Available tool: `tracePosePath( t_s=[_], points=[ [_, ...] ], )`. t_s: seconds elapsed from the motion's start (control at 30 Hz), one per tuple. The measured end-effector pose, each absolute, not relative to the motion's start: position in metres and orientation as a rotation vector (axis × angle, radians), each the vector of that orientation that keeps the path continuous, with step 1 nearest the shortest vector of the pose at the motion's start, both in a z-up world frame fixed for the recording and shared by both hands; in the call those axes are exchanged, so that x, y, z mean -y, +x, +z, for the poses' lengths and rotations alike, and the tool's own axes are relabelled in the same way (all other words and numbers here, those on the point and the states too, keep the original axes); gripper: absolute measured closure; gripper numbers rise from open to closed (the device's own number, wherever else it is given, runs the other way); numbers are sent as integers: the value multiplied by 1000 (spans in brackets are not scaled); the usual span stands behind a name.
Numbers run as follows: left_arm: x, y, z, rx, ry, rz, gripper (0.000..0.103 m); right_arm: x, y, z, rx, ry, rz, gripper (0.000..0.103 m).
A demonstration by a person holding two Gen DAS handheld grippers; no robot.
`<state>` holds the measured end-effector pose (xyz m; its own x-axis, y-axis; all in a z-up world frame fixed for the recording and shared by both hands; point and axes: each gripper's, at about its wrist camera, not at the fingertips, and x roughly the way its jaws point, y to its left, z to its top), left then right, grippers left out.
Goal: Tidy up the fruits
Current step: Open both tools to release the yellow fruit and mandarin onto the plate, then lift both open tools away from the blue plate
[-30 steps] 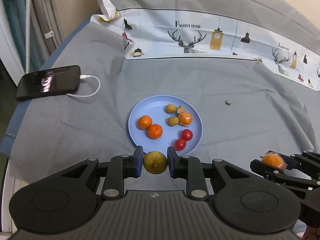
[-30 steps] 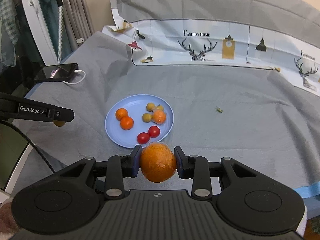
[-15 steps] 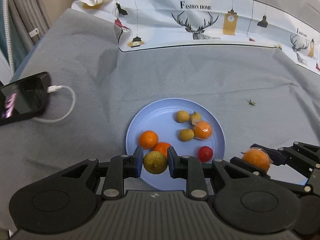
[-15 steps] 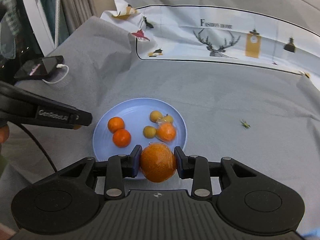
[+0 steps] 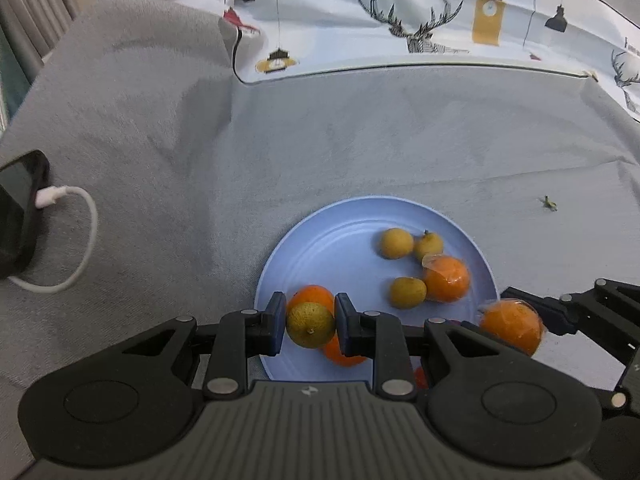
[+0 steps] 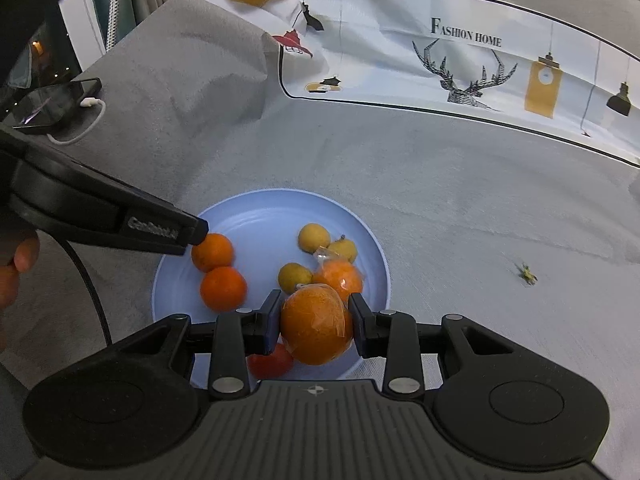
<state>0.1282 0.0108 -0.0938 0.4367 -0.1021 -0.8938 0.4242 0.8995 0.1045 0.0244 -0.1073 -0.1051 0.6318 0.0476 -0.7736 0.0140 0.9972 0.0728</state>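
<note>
A light blue plate (image 5: 344, 240) (image 6: 256, 220) lies on the grey cloth, holding two small oranges (image 6: 223, 288), three yellow fruits (image 5: 396, 243), a wrapped orange (image 5: 446, 278) and a red tomato (image 6: 270, 362). My left gripper (image 5: 311, 325) is shut on a yellow-green citrus (image 5: 311, 325) above the plate's near left rim. My right gripper (image 6: 316, 330) is shut on a plastic-wrapped orange (image 6: 316, 330) above the plate's near right rim; it also shows in the left wrist view (image 5: 512, 326).
A black phone (image 6: 56, 102) with a white charging cable (image 5: 76, 240) lies at the left edge of the cloth. A printed white cloth (image 5: 420, 20) covers the back. A small green scrap (image 6: 527, 273) lies right of the plate.
Both grippers have moved forward with their fruits, from short of the plate to above its near rim. The plate looms larger in both views.
</note>
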Motion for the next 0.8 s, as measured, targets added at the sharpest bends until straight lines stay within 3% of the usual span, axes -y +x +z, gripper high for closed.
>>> tracePosePath(
  t_s=[0.03, 0.1, 0.13, 0.17, 0.57, 0.8],
  points=[
    [-12, 130, -93, -1087, 316, -356, 43, 106, 27, -106, -885, 71, 32, 65],
    [-13, 128, -89, -1091, 284, -376, 0, 105, 29, -103, -876, 70, 33, 42],
    [-15, 124, -85, -1065, 271, -368, 0, 105, 29, -100, -871, 69, 23, 22],
    [-16, 118, -79, -1040, 269, -359, 0, 104, 26, -96, -862, 64, 13, 15],
    [-34, 42, -35, -1052, 286, -325, 0, 92, -51, -64, -913, 156, -123, 5],
    [-53, -1, -10, -1014, 246, -300, 0, 79, -102, -38, -822, 173, -227, 3]
  ],
)
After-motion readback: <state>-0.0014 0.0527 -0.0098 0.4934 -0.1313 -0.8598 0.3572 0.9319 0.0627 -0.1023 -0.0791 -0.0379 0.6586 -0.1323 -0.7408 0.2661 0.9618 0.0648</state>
